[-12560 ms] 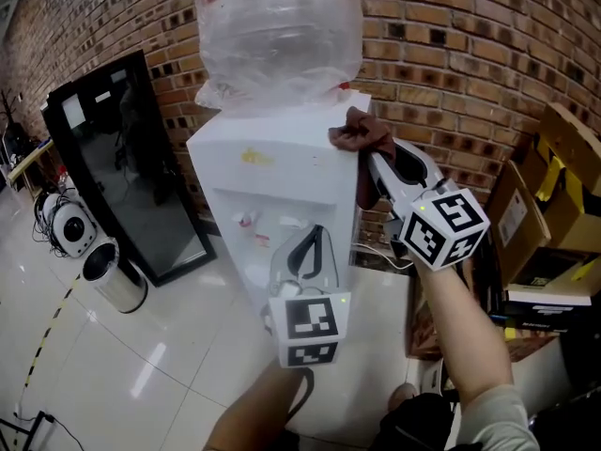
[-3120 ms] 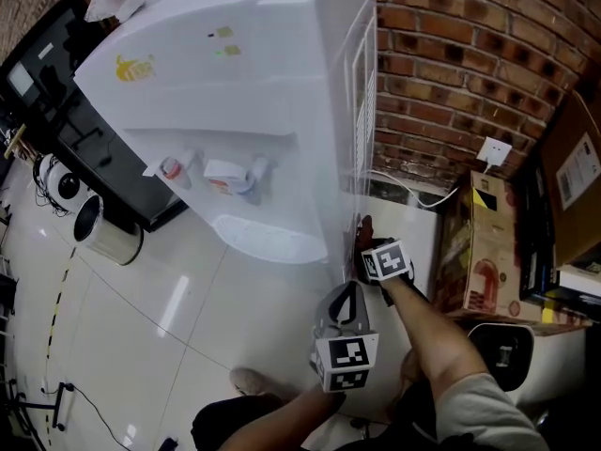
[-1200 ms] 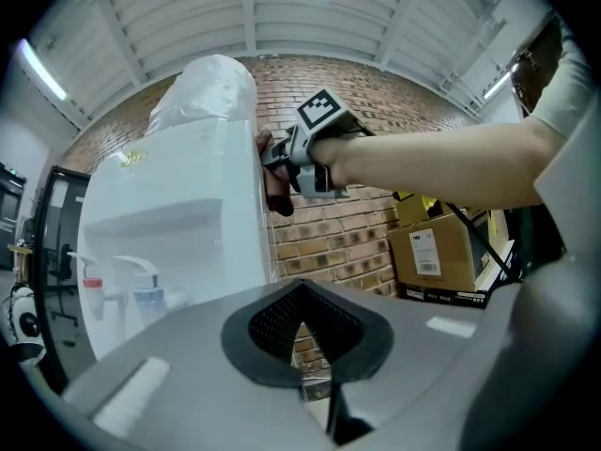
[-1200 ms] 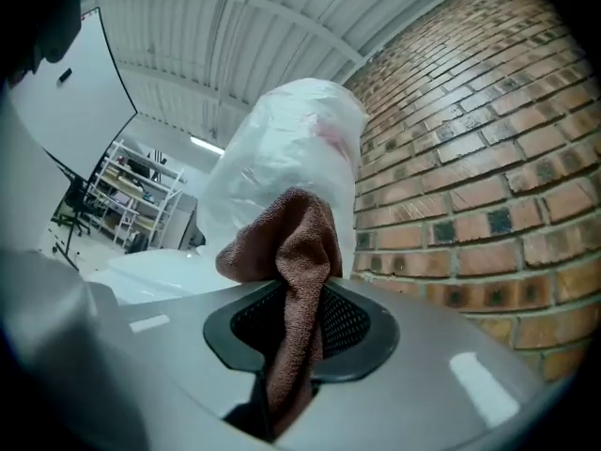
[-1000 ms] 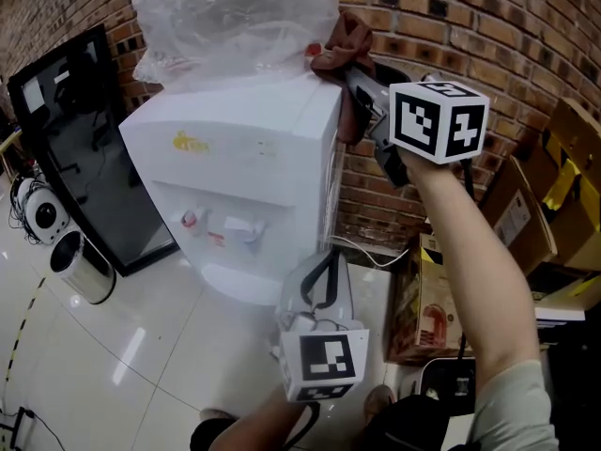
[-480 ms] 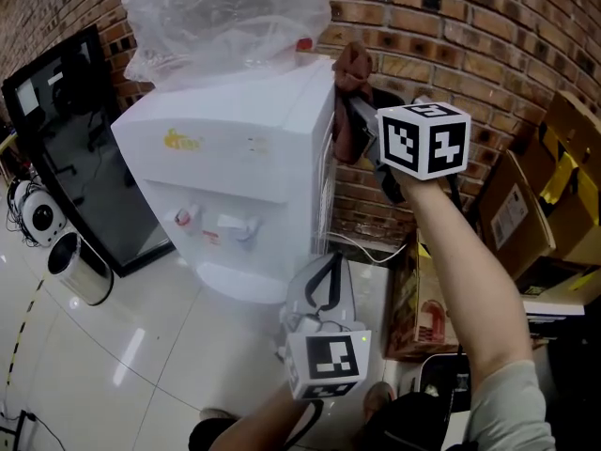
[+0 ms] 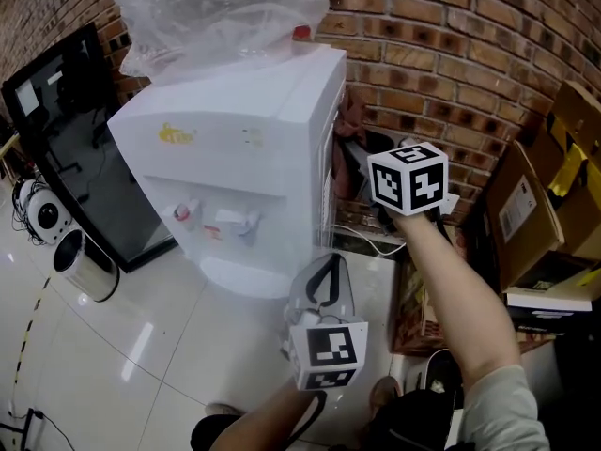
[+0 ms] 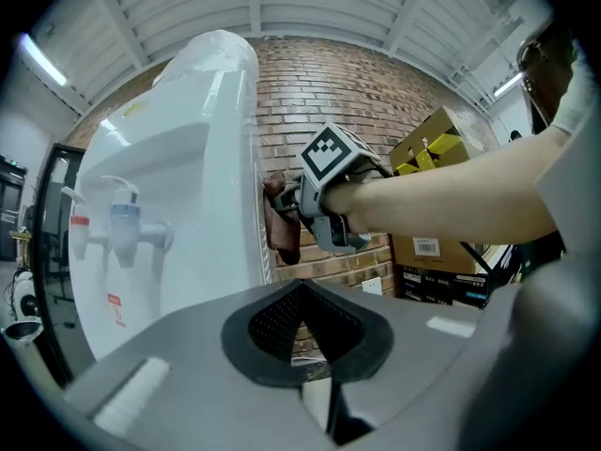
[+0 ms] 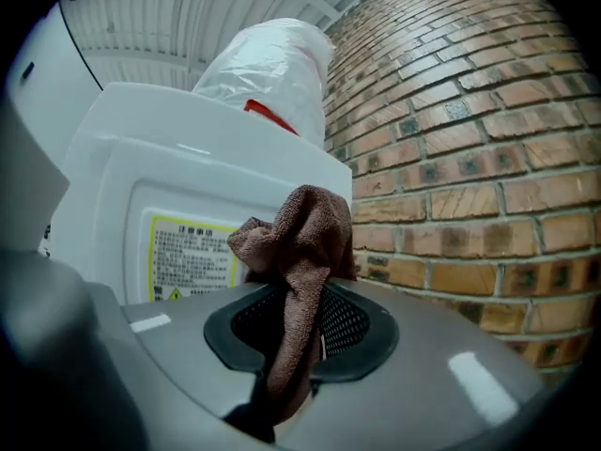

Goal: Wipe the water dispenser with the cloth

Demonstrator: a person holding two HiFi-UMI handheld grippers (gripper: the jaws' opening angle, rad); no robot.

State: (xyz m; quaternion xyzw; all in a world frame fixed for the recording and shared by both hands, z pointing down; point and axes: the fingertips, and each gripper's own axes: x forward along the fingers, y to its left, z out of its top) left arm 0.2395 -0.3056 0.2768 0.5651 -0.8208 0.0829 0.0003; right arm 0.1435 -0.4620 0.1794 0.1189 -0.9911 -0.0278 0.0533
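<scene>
The white water dispenser (image 7: 235,148) stands against the brick wall, with a plastic-wrapped bottle (image 7: 221,12) on top. My right gripper (image 7: 357,151) is shut on a brown cloth (image 7: 349,120) and holds it against the dispenser's rear right side, below the top corner. In the right gripper view the cloth (image 9: 300,242) hangs bunched between the jaws (image 9: 300,322), in front of the dispenser's back panel and its yellow label (image 9: 188,252). My left gripper (image 7: 325,257) hangs lower, in front of the dispenser's base, shut on nothing. Its own view shows the dispenser (image 8: 160,214), the cloth (image 8: 282,224) and the right gripper (image 8: 324,195).
A black glass-fronted cabinet (image 7: 66,130) and a metal bin (image 7: 84,266) stand to the dispenser's left. Cardboard boxes (image 7: 535,205) are stacked at the right. A white cable (image 7: 376,242) runs along the wall's foot behind the dispenser.
My right gripper has carried the cloth down from the dispenser's top rear corner along its rear right side. The left gripper has sunk a little.
</scene>
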